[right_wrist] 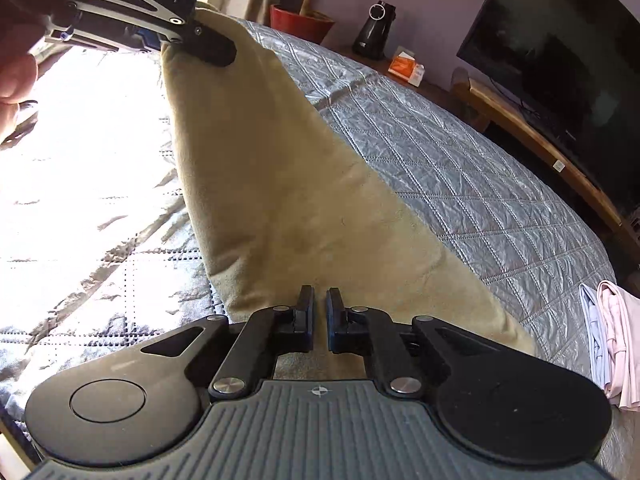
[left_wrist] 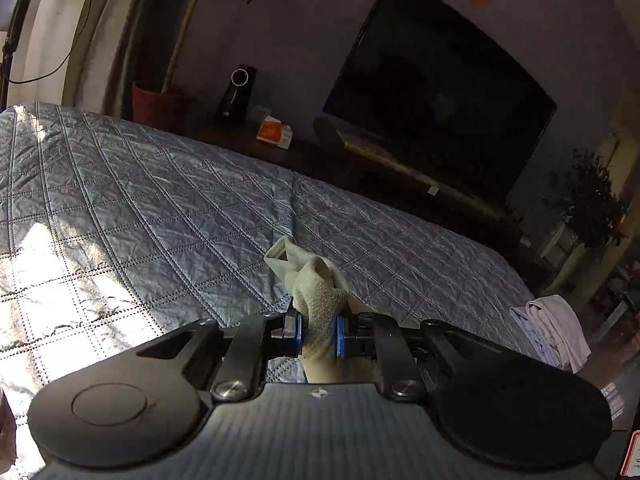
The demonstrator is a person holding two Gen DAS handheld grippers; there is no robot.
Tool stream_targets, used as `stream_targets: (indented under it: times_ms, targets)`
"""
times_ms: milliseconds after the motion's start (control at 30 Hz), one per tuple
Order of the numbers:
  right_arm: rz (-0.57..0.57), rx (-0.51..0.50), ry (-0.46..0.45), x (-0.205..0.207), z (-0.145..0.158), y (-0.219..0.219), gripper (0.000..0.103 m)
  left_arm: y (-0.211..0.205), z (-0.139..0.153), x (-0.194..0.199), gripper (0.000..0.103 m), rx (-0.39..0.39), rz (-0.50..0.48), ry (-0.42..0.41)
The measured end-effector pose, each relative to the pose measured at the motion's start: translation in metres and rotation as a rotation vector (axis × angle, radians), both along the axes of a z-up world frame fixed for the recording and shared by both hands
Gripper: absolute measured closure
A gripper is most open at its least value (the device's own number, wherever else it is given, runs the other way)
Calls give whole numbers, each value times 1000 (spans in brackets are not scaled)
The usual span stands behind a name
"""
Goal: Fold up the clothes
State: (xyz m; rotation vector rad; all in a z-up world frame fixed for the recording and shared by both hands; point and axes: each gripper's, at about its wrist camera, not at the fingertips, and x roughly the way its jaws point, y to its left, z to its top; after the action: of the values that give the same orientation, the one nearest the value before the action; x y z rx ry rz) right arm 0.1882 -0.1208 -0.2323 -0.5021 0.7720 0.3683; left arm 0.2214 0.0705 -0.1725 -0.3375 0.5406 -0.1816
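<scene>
Left wrist view: the left hand-held gripper (left_wrist: 318, 330) is clamped on a bunched corner of a beige garment (left_wrist: 316, 292), held clear above a bed (left_wrist: 160, 200) covered in a quilted grey-blue spread. Beyond the bed stand a dark television (left_wrist: 440, 92), a low wooden stand (left_wrist: 400, 160) with an orange box (left_wrist: 274, 133), and a red plant pot (left_wrist: 160, 106). A small pile of folded clothes (left_wrist: 554, 330) sits near the bed's right edge.

Right wrist view: the garment (right_wrist: 288, 200) runs in a taut sheet from the left hand-held gripper (right_wrist: 180, 36) at upper left, where part of a hand (right_wrist: 12, 72) shows, down to the bed near the right hand-held gripper (right_wrist: 319, 316). Its jaws stand nearly together with a narrow gap; whether they pinch the cloth's near edge cannot be told. Strong sunlight washes out the spread on the left.

To do the step well, the right side likely needs a firm hold on the lower corner, matching the left, so the cloth stays flat and even before being laid over.
</scene>
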Motion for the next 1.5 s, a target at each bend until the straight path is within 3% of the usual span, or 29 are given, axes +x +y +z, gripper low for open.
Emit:
stream_targets:
  times_ms: [133,200,267,333,400,467,567,700,767,833,867,967,1233,1333,1500]
  targets:
    - [33,-15,-46,-9,-4,0,94,-27,13,-10,90,62,-89,-66]
    - [-29,113,-3,-7,4,-15,92,-42,19,-7,90,102,-124,-82]
    - [-169,253,4,-11,16,-43,58,-59,27,-18,90,143,-166,-100]
    - [-297,330,22,-20,21,-71,52,-81,29,-21,90,185,-209,-117]
    - [-376,440,78,-30,18,-98,53,-98,26,-15,90,219,-255,-131]
    - [-406,466,94,-38,11,-109,59,-115,25,-17,90,248,-305,-145]
    - [-425,507,104,-41,4,-117,55,-140,25,-24,90,290,-384,-166]
    - [-475,677,126,-43,0,-140,54,-174,23,-38,90,332,-488,-192]
    - [-517,742,130,-46,1,-154,73,-188,21,-45,90,349,-533,-197]
    - [-603,773,29,-59,17,-175,70,-201,17,-51,90,370,-573,-205]
    - [-647,788,21,-65,17,-185,69,-206,15,-53,90,371,-588,-204]
    - [-775,858,126,-65,-7,-216,70,-222,8,-56,90,377,-626,-195]
    - [-858,1118,122,-76,-33,-244,67,-259,-23,-59,90,414,-735,-127]
    - [-953,1177,59,-91,-36,-257,67,-269,-37,-59,90,420,-746,-96]
    - [-910,1161,43,-91,-32,-257,67,-272,-42,-61,87,391,-758,-74]
